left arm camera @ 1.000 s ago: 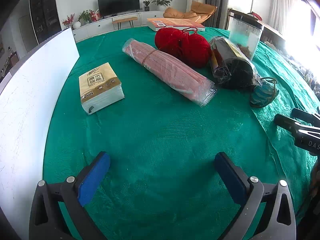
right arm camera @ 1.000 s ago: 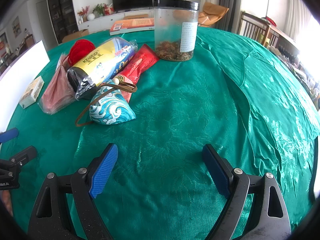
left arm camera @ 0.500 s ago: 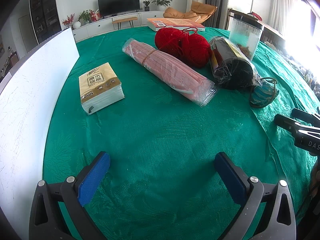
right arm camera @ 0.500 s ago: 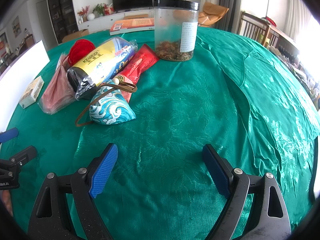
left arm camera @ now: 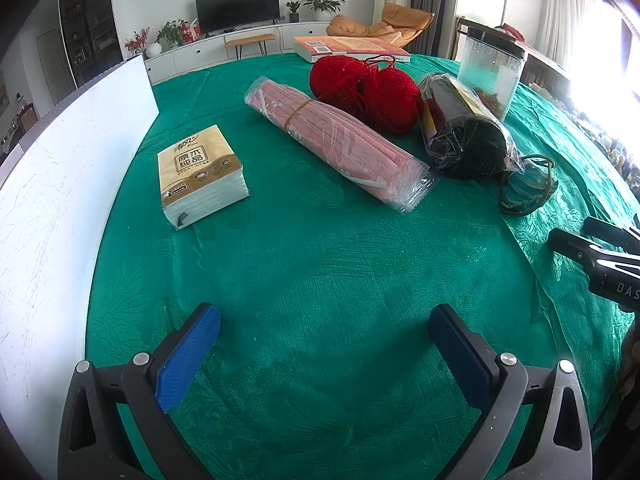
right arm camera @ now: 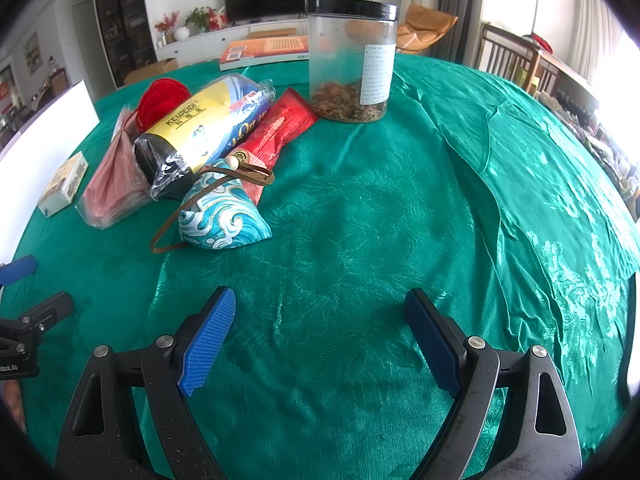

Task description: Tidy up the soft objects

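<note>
On the green tablecloth lie a tissue pack [left arm camera: 200, 174], a long pink wrapped bundle [left arm camera: 340, 142], two red yarn balls [left arm camera: 366, 90], a black roll in clear plastic [left arm camera: 464, 132] and a small blue wave-patterned pouch [left arm camera: 526, 190]. In the right wrist view the pouch [right arm camera: 220, 216] lies nearest, the roll [right arm camera: 200, 132] and a red packet [right arm camera: 276, 128] behind it. My left gripper [left arm camera: 324, 344] is open over bare cloth, well short of the objects. My right gripper [right arm camera: 320, 332] is open too, with nothing between its fingers.
A clear jar with a black lid [right arm camera: 352, 60] stands behind the soft things, and a book [left arm camera: 352, 46] lies at the far edge. A white board [left arm camera: 60, 184] runs along the left. The cloth [right arm camera: 500, 184] is folded and wrinkled on the right.
</note>
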`<control>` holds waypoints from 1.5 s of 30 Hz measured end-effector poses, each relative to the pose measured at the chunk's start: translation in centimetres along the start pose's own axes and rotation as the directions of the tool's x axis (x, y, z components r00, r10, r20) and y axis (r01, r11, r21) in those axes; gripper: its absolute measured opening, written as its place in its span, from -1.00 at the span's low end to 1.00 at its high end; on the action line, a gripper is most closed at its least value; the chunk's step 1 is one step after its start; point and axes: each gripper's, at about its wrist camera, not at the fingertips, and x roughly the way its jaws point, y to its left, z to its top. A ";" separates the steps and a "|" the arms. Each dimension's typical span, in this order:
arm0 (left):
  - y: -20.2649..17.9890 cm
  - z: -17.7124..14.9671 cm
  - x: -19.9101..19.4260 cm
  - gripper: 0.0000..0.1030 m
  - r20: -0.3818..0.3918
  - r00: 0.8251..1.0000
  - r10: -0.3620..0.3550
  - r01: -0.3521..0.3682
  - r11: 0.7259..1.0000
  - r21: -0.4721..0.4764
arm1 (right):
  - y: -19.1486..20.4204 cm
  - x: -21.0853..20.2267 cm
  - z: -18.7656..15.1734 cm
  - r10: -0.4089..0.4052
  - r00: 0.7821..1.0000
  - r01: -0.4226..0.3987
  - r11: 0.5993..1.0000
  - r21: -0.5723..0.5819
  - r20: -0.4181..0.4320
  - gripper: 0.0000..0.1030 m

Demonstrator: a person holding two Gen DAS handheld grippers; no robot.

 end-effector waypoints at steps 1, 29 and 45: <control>0.0 0.0 0.0 1.00 0.000 1.000 0.000 0.000 1.000 0.000 | 0.0 0.0 0.0 0.000 1.000 0.000 1.000 0.000 0.000 0.72; 0.0 0.0 0.0 1.00 0.000 1.000 0.000 0.000 1.000 0.000 | 0.0 0.0 0.0 0.000 1.000 0.000 1.000 0.001 0.000 0.72; 0.0 0.0 0.0 1.00 0.000 1.000 -0.001 0.001 1.000 0.000 | -0.4 -0.6 0.3 0.069 0.998 -0.069 0.996 0.055 -0.004 0.72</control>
